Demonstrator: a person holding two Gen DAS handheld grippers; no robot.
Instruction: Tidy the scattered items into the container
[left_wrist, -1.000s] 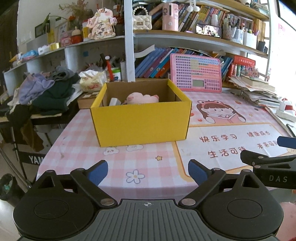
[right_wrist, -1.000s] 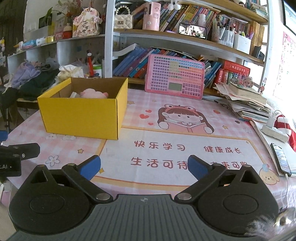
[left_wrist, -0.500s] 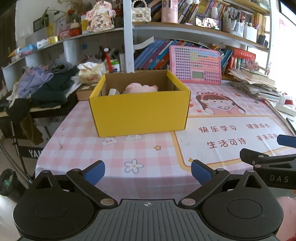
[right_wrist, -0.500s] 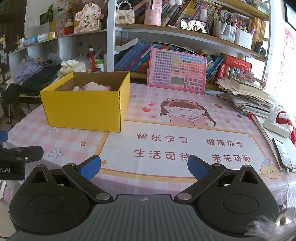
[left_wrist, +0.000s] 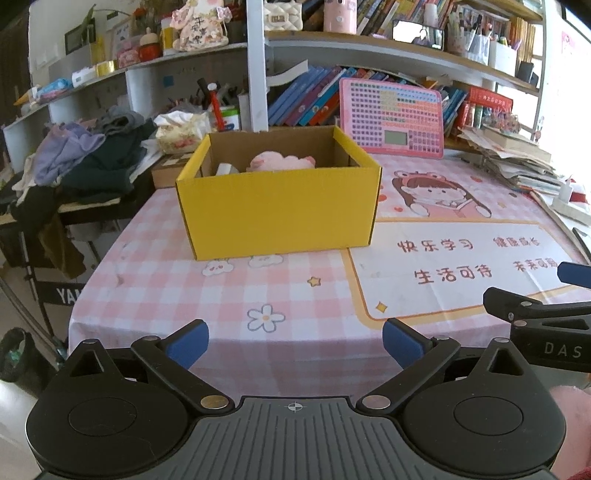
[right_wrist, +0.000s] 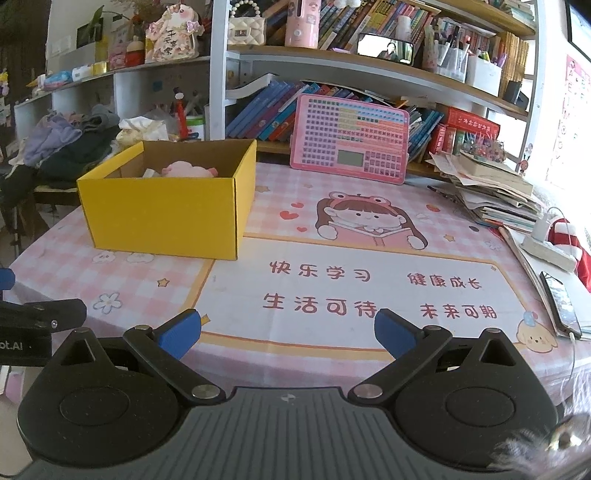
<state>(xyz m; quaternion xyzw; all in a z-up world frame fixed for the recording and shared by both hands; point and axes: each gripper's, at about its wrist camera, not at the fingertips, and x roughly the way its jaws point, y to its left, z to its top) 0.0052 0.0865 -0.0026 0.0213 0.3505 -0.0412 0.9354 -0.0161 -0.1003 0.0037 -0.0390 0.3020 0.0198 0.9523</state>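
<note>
A yellow cardboard box (left_wrist: 280, 210) stands on the pink checked tablecloth (left_wrist: 184, 288); it also shows in the right wrist view (right_wrist: 166, 218). Inside it lie a pink plush toy (left_wrist: 280, 162) and a small white item (left_wrist: 226, 170); the plush also shows in the right wrist view (right_wrist: 188, 170). My left gripper (left_wrist: 295, 343) is open and empty, hovering at the table's near edge. My right gripper (right_wrist: 288, 332) is open and empty, over the mat's front edge, and shows at the right of the left wrist view (left_wrist: 535, 317).
A pink toy keyboard (right_wrist: 349, 144) leans against the bookshelf behind. A stack of papers and books (right_wrist: 491, 195), a power strip (right_wrist: 546, 247) and a phone (right_wrist: 561, 302) lie on the right. Piled clothes (left_wrist: 85, 158) sit left of the table.
Both grippers have drawn back from the box towards the table's near edge and risen a little; the box looks smaller and farther. Both stay open and empty.
</note>
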